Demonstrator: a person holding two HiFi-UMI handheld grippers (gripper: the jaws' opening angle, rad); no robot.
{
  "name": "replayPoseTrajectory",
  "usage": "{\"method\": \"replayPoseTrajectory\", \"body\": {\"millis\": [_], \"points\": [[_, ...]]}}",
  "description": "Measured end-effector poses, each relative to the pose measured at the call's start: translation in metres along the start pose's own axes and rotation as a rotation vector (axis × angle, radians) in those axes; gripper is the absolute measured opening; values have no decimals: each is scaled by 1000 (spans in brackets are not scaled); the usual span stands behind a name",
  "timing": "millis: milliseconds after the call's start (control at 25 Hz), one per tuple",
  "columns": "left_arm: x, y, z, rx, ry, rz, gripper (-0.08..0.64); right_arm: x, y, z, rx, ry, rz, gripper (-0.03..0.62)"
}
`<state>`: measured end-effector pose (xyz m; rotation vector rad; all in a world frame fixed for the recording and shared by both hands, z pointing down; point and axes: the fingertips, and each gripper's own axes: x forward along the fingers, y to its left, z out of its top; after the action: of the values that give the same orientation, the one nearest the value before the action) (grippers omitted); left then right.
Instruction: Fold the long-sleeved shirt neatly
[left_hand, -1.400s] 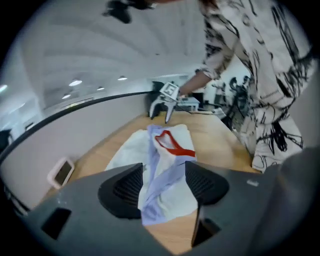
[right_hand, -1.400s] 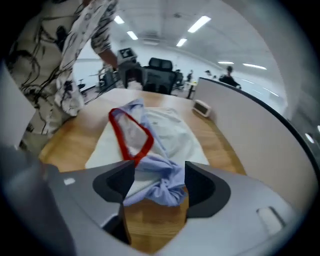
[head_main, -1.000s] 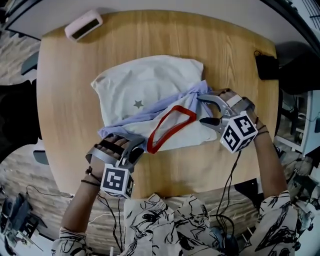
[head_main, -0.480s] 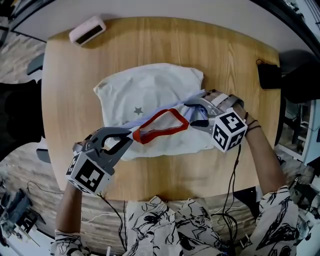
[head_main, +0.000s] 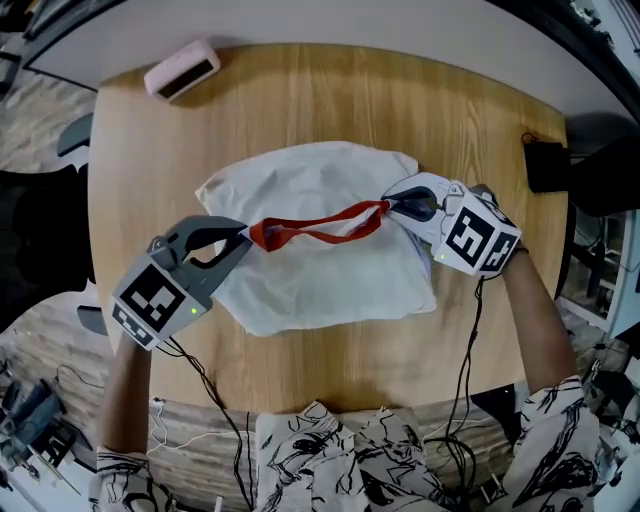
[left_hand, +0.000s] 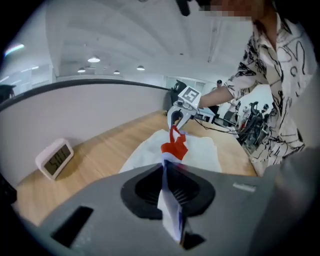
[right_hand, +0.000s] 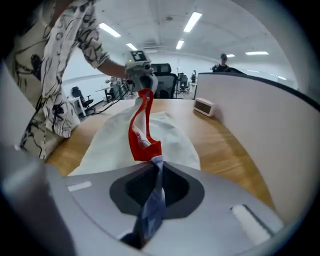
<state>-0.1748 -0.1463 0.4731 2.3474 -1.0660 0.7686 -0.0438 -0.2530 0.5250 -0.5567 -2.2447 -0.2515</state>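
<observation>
The white long-sleeved shirt (head_main: 330, 280) lies bunched on the round wooden table (head_main: 480, 120). Its red neckband (head_main: 315, 228) is pulled into a taut strip above the cloth between my two grippers. My left gripper (head_main: 245, 236) is shut on the shirt at the band's left end; in the left gripper view white and blue cloth is pinched in the jaws (left_hand: 165, 170) below the red neckband (left_hand: 174, 145). My right gripper (head_main: 392, 207) has just been closing and now pinches bluish shirt cloth (right_hand: 152, 200) at the band's right end.
A small white clock (head_main: 182, 70) lies at the table's far left edge. A black object (head_main: 548, 165) sits off the right edge. Cables (head_main: 465, 350) hang from both grippers over the near edge. Office chairs and desks stand in the background.
The left gripper lifted and swung left with the shirt's edge. The right jaws closed on the cloth by the collar. The red neckband went from an open loop to a stretched strip.
</observation>
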Motion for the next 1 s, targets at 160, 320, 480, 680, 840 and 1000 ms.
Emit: {"method": "replayPoseTrajectory", "body": {"millis": [160,320,480,680,840,1000], "points": [[5,40,-11,-137,3,-14,25,3,-29,2,209,-23,41,31],[12,76,-14,-265,-4,-28,26,5,-63,-1,348,-18,48,31],[24,91,-26,-363,12,-1,26,12,-80,-11,427,38,6,32],[42,101,-48,-454,77,78,29,27,-103,-18,517,91,-124,50],[40,118,-61,-500,59,182,141,33,-119,-26,502,100,-234,169],[14,136,-63,-517,-32,291,204,12,-130,-33,542,3,-286,256]]}}
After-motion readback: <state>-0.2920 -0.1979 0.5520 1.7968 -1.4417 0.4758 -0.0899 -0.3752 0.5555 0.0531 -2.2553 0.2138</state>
